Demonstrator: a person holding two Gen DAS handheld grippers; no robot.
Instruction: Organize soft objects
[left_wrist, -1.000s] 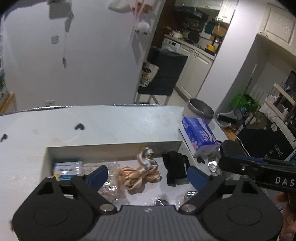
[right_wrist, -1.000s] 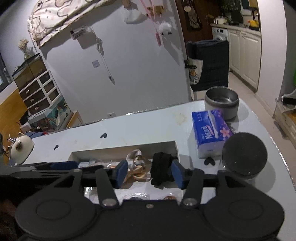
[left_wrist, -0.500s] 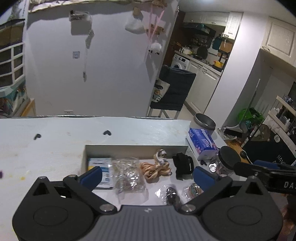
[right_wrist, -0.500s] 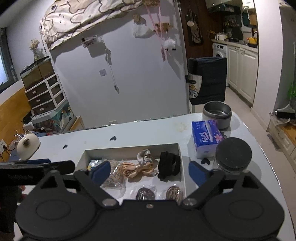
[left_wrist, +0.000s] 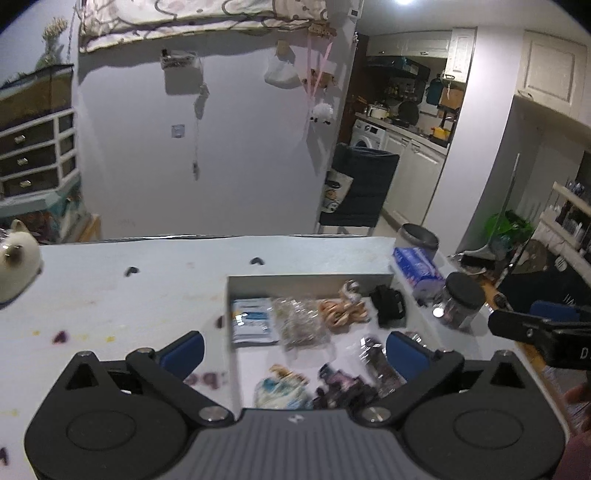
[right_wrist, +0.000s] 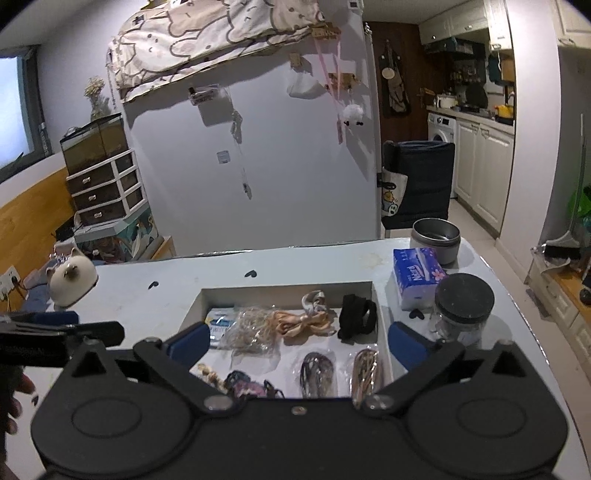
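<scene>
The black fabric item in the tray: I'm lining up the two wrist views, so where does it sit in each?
Left wrist view: the black fabric item lies right of centre, in the tray's far right corner.
Right wrist view: the black fabric item lies right of centre, again in the tray's far right corner, beside the peach ribbon.
Shared landmark: the blue tissue pack, on the table just right of the tray.

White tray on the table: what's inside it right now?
The white tray holds a black band, a peach ribbon, clear bags of hair ties and a blue-white packet. The right hand-held gripper hides its near edge.
</scene>
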